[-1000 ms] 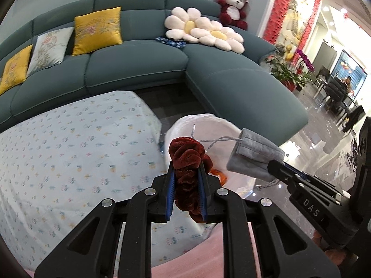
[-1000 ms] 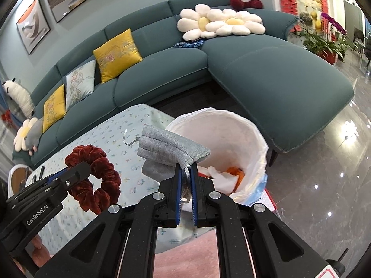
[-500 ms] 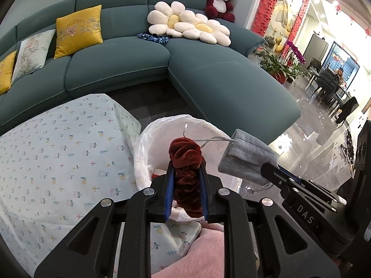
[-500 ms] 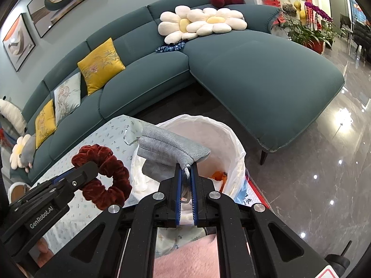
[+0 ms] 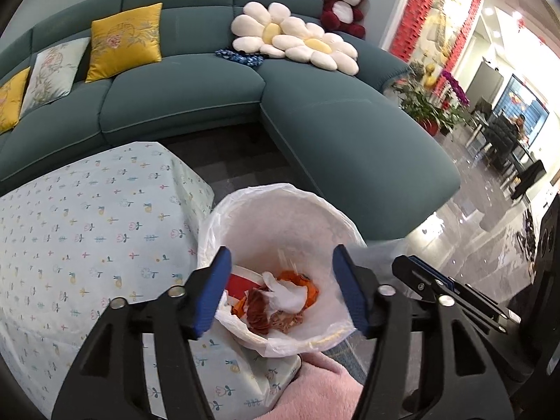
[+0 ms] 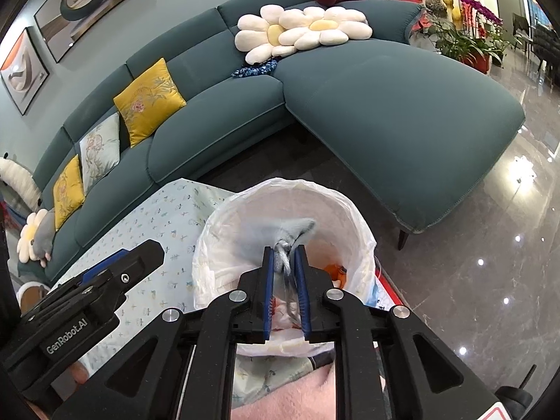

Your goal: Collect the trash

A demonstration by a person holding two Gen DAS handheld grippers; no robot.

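A bin lined with a white bag (image 5: pixel 280 203) (image 6: pixel 360 238) stands by the table corner. It holds red, orange and white trash (image 5: pixel 276 301). My left gripper (image 5: pixel 280 262) is open and empty right over the bin; the dark red scrunchie (image 5: pixel 257 311) lies inside it. My right gripper (image 6: pixel 284 255) hangs over the bin with its pads slightly parted, and the blurred grey face mask (image 6: pixel 294 231) is slipping out between them. The right gripper also shows in the left wrist view (image 5: pixel 413 266).
A table with a floral cloth (image 5: pixel 87 238) lies left of the bin. A teal sectional sofa (image 5: pixel 210 98) with cushions is behind. Glossy grey floor (image 6: pixel 490 262) lies to the right. A pink fuzzy sleeve (image 5: pixel 315 395) is at the bottom.
My left gripper opened and the scrunchie dropped into the bin. My right gripper moved over the bin and loosened; the mask is sliding down.
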